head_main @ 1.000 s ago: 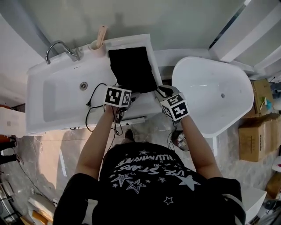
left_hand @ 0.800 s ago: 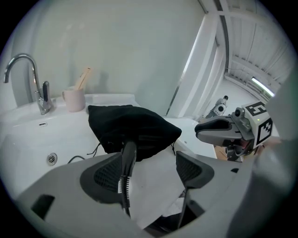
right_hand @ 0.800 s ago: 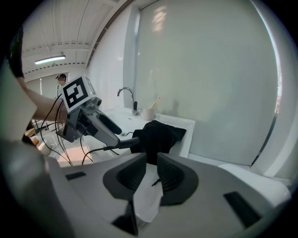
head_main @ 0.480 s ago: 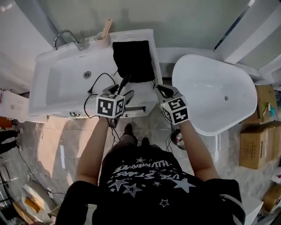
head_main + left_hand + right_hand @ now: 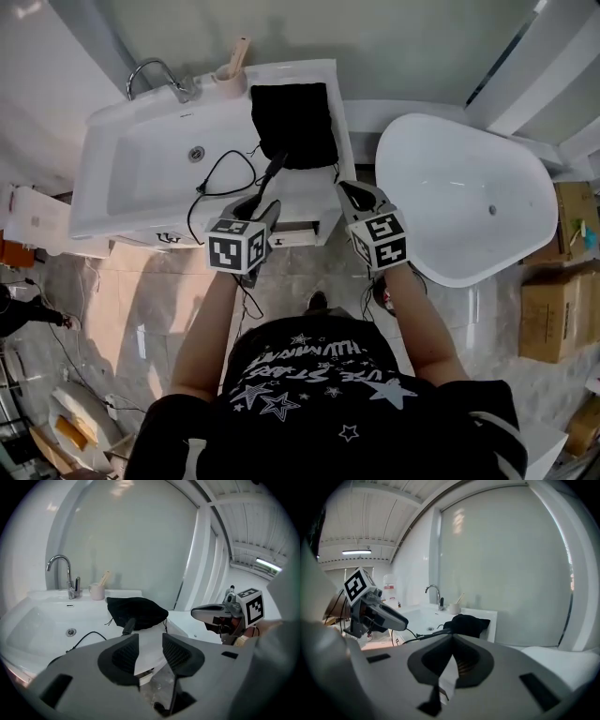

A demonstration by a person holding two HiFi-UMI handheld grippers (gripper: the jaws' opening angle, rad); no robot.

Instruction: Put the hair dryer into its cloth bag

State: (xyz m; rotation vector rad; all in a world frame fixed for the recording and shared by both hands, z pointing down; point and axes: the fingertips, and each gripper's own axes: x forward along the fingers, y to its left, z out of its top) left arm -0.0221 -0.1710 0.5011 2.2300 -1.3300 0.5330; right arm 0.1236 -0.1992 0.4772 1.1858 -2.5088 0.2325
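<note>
Head view, clock directions from there.

- Black cloth drawstring bag (image 5: 292, 120) lies flat on the right end of the white washbasin table (image 5: 309, 192), at 3 o'clock from the basin bowl.
- Black hair dryer (image 5: 274, 169): only its handle end shows. It pokes out of the bag mouth toward 7 o'clock and the rest is inside the cloth.
- Thin black power cord (image 5: 225, 167) runs from that end toward 9 o'clock, loops over the bowl edge and ends in a plug near the round metal drain (image 5: 195, 153).
- Left tool (image 5: 261, 204) is at 7 o'clock from the bag, over the table's front edge, apart from bag and dryer. In the left gripper view its jaws are closing, with a gap between the pads and nothing in it.
- Right tool (image 5: 349, 190) is at 5 o'clock from the bag, off the table's right front corner and touching nothing. In the right gripper view its pads are pressed together on nothing.
- Both tools point toward 12 o'clock and slightly down, well apart from each other.
- Curved chrome tap (image 5: 157, 77) stands at the table's back edge at 11 o'clock, with a beige cup (image 5: 228, 75) just beside it at its 3 o'clock.
- White oval bathtub (image 5: 469, 202) is at 3 o'clock from the table, with brown cardboard boxes (image 5: 553, 309) beyond it at 4 o'clock.
</note>
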